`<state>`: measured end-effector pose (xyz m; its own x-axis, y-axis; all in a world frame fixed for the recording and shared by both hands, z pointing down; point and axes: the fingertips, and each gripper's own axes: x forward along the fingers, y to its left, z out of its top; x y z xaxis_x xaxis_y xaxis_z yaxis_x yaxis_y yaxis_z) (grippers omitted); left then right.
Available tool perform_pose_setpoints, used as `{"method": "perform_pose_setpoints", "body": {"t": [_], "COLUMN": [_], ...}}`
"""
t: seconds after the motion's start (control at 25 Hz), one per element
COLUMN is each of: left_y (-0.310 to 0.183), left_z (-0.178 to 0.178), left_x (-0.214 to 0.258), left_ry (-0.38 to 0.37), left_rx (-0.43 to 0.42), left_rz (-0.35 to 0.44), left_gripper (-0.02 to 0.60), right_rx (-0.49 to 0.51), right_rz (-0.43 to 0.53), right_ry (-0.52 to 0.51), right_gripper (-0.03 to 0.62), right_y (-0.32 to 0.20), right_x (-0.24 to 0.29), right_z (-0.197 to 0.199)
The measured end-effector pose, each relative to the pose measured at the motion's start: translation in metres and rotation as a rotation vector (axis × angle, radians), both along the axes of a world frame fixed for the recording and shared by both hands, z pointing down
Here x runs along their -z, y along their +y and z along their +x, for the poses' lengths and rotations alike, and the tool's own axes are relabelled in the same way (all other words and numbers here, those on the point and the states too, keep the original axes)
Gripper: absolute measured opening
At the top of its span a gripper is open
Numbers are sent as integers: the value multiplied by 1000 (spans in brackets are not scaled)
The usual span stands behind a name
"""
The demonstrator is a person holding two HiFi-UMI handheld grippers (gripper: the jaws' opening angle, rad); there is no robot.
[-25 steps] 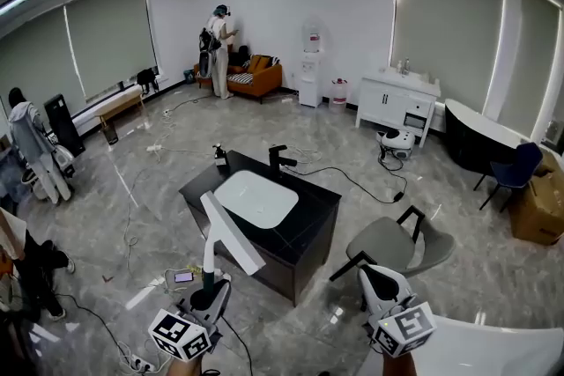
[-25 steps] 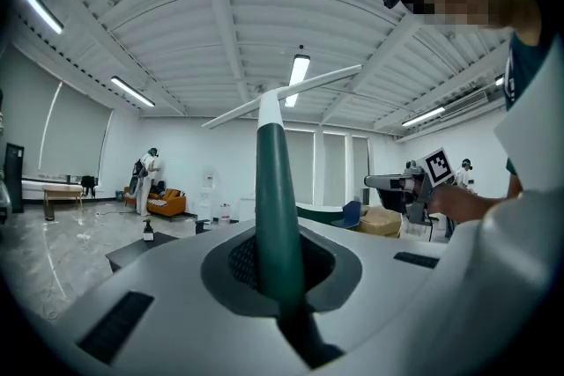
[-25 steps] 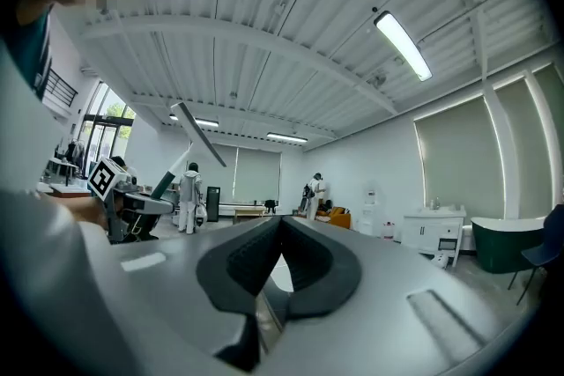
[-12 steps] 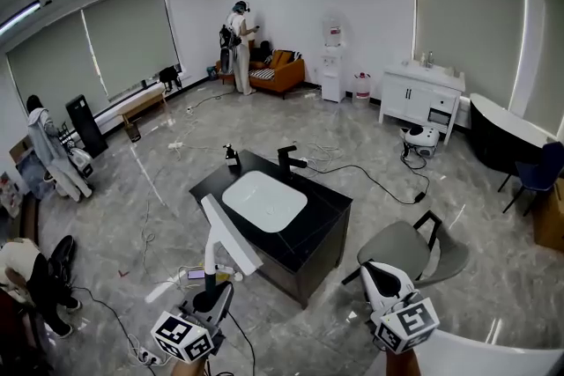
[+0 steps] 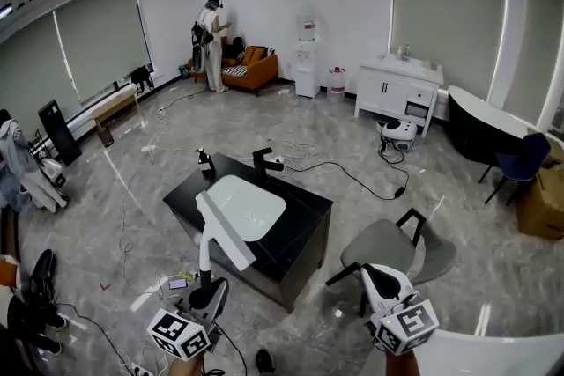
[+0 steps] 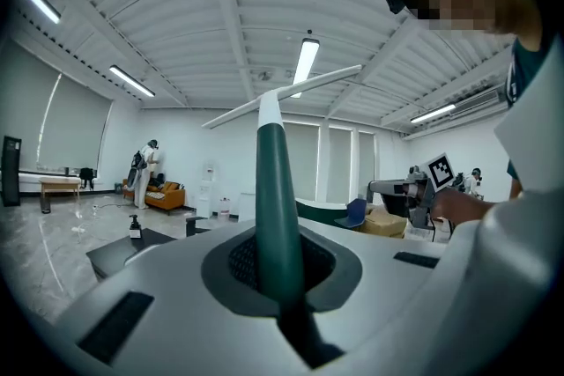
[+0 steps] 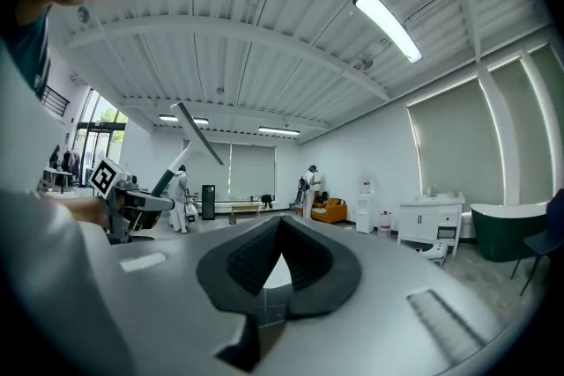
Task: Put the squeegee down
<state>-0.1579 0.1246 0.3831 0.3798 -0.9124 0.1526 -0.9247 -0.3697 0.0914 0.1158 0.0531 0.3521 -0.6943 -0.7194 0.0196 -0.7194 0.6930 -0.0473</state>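
Note:
The squeegee (image 5: 222, 233) has a dark green handle, a white neck and a long white blade. It stands upright in my left gripper (image 5: 208, 297), which is shut on the handle at the lower left of the head view. In the left gripper view the squeegee's handle (image 6: 275, 189) rises straight out of the shut left gripper (image 6: 280, 267), with the blade crosswise high above. My right gripper (image 5: 382, 279) is at the lower right, shut with nothing in it. The right gripper (image 7: 282, 229) shows only bare dark pads in its own view. The blade hangs over the near edge of the black sink counter (image 5: 300, 229).
The counter carries a white basin (image 5: 248, 205), a black faucet (image 5: 263, 161) and a soap bottle (image 5: 205, 161). A grey chair (image 5: 388, 244) stands to its right. Cables and a power strip (image 5: 176, 284) lie on the floor. A person (image 5: 211, 44) stands at the far wall.
Both grippers have been carried forward across the room and the counter now lies slightly nearer and more to the left. The grip on the squeegee is unchanged.

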Motion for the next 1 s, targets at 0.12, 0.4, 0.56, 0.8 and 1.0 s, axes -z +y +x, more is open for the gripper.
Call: {"method": "perform_pose_setpoints", "body": {"t": [0.12, 0.4, 0.56, 0.8, 1.0], "left_y": [-35, -113, -146, -185, -199], "left_z": [-11, -60, -86, -111, -127], "left_x": [-5, -8, -11, -18, -17], "left_ry": [25, 47, 50, 62, 86], "left_rx": [-58, -158, -201, -259, -269], "left_rz": [-4, -8, -13, -20, -14], "left_gripper": [2, 2, 2, 2, 2], "right_rx": [-62, -157, -197, -239, -234], "right_rz": [-2, -4, -10, -5, -15], "right_ry": [17, 35, 47, 77, 101], "right_gripper": [11, 11, 11, 11, 11], "right_y": [-17, -60, -79, -104, -114], "right_x": [4, 14, 11, 12, 13], "right_z": [-6, -56, -81, -110, -130]}}
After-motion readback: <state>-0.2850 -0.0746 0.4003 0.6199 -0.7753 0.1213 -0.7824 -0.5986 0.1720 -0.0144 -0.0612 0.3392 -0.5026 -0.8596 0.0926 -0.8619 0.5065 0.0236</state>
